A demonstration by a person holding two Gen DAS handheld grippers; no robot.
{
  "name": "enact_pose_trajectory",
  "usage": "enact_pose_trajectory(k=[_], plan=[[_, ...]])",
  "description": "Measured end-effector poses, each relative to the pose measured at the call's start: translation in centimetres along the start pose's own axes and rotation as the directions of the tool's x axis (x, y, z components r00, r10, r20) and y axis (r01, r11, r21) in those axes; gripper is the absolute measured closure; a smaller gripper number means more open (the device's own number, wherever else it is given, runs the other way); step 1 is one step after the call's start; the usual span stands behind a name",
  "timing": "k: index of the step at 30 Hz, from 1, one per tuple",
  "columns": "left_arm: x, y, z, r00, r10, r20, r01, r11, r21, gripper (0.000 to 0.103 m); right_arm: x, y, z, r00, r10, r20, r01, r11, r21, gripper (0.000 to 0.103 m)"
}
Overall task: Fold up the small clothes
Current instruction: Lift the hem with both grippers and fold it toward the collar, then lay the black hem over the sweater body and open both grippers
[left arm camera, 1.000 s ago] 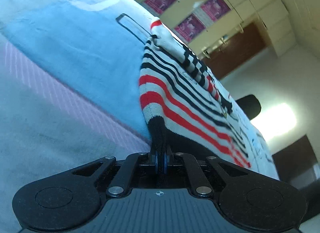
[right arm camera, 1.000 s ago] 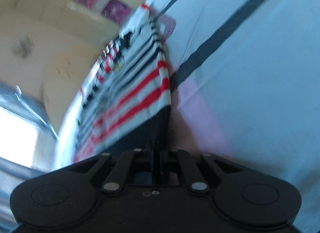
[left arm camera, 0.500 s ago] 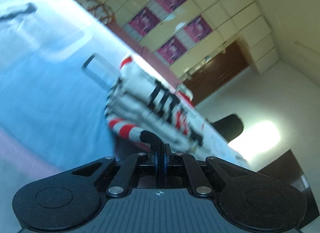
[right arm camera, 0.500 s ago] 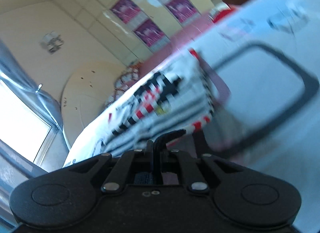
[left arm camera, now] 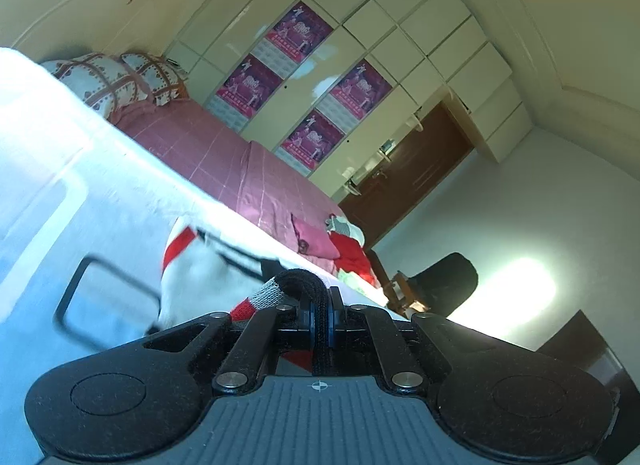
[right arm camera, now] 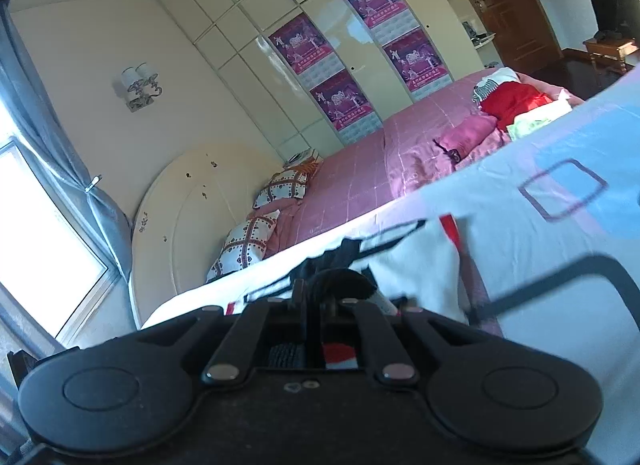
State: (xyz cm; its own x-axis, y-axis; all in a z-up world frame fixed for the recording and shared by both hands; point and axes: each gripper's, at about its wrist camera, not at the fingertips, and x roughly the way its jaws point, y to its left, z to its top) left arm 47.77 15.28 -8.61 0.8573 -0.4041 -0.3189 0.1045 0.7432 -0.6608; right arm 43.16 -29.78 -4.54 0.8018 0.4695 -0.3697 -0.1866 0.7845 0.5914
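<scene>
Hanging from both grippers: striped knit garment (left arm camera: 188, 277), black hem edge pinched at each end, body drooping ahead toward lower centre of both frames. Left gripper (left arm camera: 320, 317) clamped on hem; right gripper (right arm camera: 320, 305) likewise. Hem stretches between the two, neither nearer. Beneath: pale blue sheet (right arm camera: 540, 225) with dark rectangles, on bed. Beyond: pink bedspread (right arm camera: 360, 181), pillows (right arm camera: 248, 241), wardrobe posters (left arm camera: 304, 33).

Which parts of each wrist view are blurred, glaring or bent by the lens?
Left wrist view: striped garment smeared, bright glare on the wall, wardrobe lines bowed. Right wrist view: garment blurred, window blown out.
</scene>
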Motion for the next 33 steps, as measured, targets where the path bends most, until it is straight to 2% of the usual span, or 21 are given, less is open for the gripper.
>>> enact_pose_trajectory(k=[7, 11, 12, 13, 14, 16, 17, 18, 19, 21, 23, 25, 27, 28, 30, 33], plan=[[9.5, 2.3, 3.6, 0.997, 0.060, -0.037, -0.059, 0.997, 0.040, 0.098, 9.1, -4.5, 3.8, 0.999, 0.027, -0.045, -0.025, 0.999, 0.027, 0.097], [15.3, 5.2, 4.3, 0.988, 0.127, -0.092, -0.124, 0.992, 0.033, 0.098, 16.4, -8.1, 5.2, 0.992, 0.025, -0.123, -0.015, 0.997, 0.075, 0.095], [16.7, 6.1, 4.1, 0.981, 0.170, -0.091, -0.168, 0.985, 0.030, 0.098, 18.1, -9.2, 5.2, 0.989, 0.009, -0.146, 0.006, 0.994, 0.105, 0.086], [17.8, 7.1, 3.9, 0.976, 0.194, -0.097, -0.194, 0.981, 0.011, 0.098, 19.8, -10.4, 5.0, 0.986, -0.025, -0.166, 0.047, 0.991, 0.126, 0.082], [18.8, 8.2, 3.6, 0.974, 0.196, -0.114, -0.200, 0.979, -0.031, 0.097, 20.8, -11.0, 4.9, 0.983, -0.068, -0.169, 0.089, 0.989, 0.121, 0.073], [19.5, 9.0, 3.0, 0.976, 0.185, -0.112, -0.195, 0.977, -0.083, 0.090, 21.2, -11.7, 4.3, 0.983, -0.122, -0.138, 0.136, 0.986, 0.095, 0.048], [19.4, 9.0, 2.7, 0.980, 0.173, -0.098, -0.180, 0.981, -0.070, 0.081, 20.8, -12.0, 4.0, 0.985, -0.126, -0.114, 0.138, 0.986, 0.096, 0.040], [19.2, 8.8, 2.2, 0.982, 0.165, -0.089, -0.170, 0.984, -0.056, 0.068, 20.1, -12.2, 3.7, 0.990, -0.115, -0.082, 0.123, 0.987, 0.103, 0.036], [18.9, 8.8, 2.0, 0.985, 0.156, -0.072, -0.160, 0.986, -0.051, 0.058, 19.5, -12.3, 3.5, 0.993, -0.100, -0.060, 0.105, 0.989, 0.102, 0.039], [17.8, 8.9, 2.0, 0.990, 0.144, 0.006, -0.143, 0.988, -0.050, 0.018, 18.9, -12.1, 3.4, 0.996, -0.079, -0.049, 0.082, 0.994, 0.076, 0.044], [16.7, 9.1, 2.8, 0.992, 0.114, 0.056, -0.111, 0.992, -0.057, 0.018, 18.3, -11.6, 3.5, 0.998, -0.049, -0.046, 0.050, 0.999, 0.019, 0.048], [16.1, 9.1, 3.4, 0.989, 0.135, 0.057, -0.135, 0.991, 0.002, 0.018, 18.1, -10.4, 3.5, 0.995, -0.087, -0.052, 0.081, 0.991, -0.110, 0.049], [16.4, 9.0, 4.3, 0.985, 0.173, 0.016, -0.173, 0.977, 0.126, 0.029, 18.1, -9.7, 3.3, 0.991, -0.102, -0.083, 0.082, 0.974, -0.210, 0.049], [16.5, 8.8, 4.6, 0.983, 0.183, -0.007, -0.179, 0.969, 0.170, 0.030, 18.2, -9.2, 3.3, 0.988, -0.114, -0.100, 0.086, 0.964, -0.251, 0.049], [16.6, 8.1, 4.9, 0.981, 0.184, -0.066, -0.162, 0.952, 0.259, 0.038, 18.4, -8.2, 2.7, 0.982, -0.109, -0.153, 0.051, 0.938, -0.343, 0.049], [18.1, 6.8, 4.8, 0.963, 0.215, -0.163, -0.142, 0.917, 0.373, 0.038, 20.0, -6.3, 1.8, 0.971, -0.160, -0.176, 0.057, 0.875, -0.480, 0.051]])
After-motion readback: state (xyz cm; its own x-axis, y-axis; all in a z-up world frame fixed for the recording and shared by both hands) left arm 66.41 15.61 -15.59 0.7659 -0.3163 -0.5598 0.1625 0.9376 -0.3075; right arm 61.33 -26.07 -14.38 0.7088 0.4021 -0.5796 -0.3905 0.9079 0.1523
